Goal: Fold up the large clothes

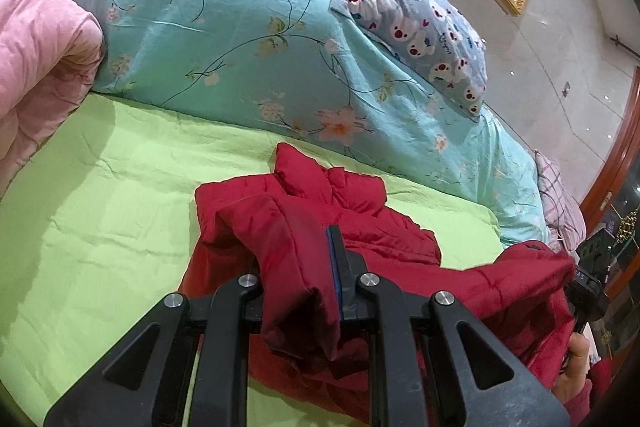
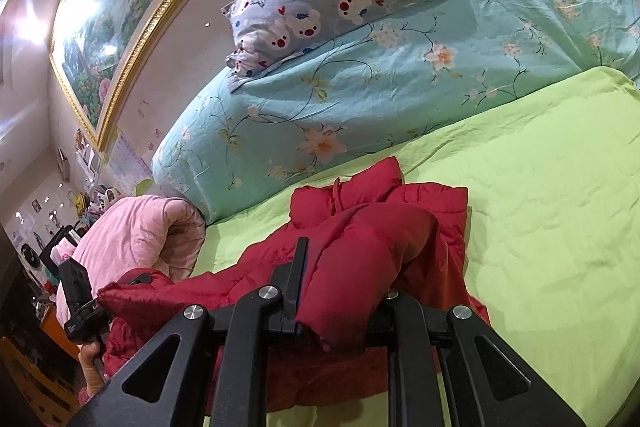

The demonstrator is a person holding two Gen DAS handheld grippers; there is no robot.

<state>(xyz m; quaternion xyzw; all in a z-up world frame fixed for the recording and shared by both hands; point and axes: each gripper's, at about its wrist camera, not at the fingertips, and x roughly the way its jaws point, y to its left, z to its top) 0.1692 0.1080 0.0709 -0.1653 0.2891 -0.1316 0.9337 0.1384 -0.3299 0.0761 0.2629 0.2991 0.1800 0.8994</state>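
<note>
A red padded jacket [image 1: 360, 223] lay bunched on the green sheet [image 1: 100, 227] of the bed, toward its near edge, with the blue floral duvet [image 1: 224, 39] rolled up along the far edge and a bear-print pillow [image 1: 416, 19] propped on top of it. A pink quilt [image 1: 36, 59] sat heaped at the bed's left end.

The left tongs [image 1: 298, 279] were clamped on a thick fold of the jacket, apparently a sleeve or side panel, the red cloth packed between the two fingers and draped down over them. The right tongs [image 2: 344, 291] were likewise closed on another thick fold of the same jacket, with the fabric humped over and hiding the right-hand finger. Each wrist view caught the other tool at its edge, so the two grips stood near opposite sides of the garment.

As for progress, the folding looked barely underway. The jacket was not flat; its collar or hood end [image 2: 372, 187] stood crumpled toward the duvet, the body was wrinkled and partly lifted, and no clean fold line showed. Both grips seemed set for raising or spreading the garment. What remained, by my reading, was nearly everything: laying it out smooth, bringing the sleeves in, and doubling the body over into a tidy bundle.
</note>
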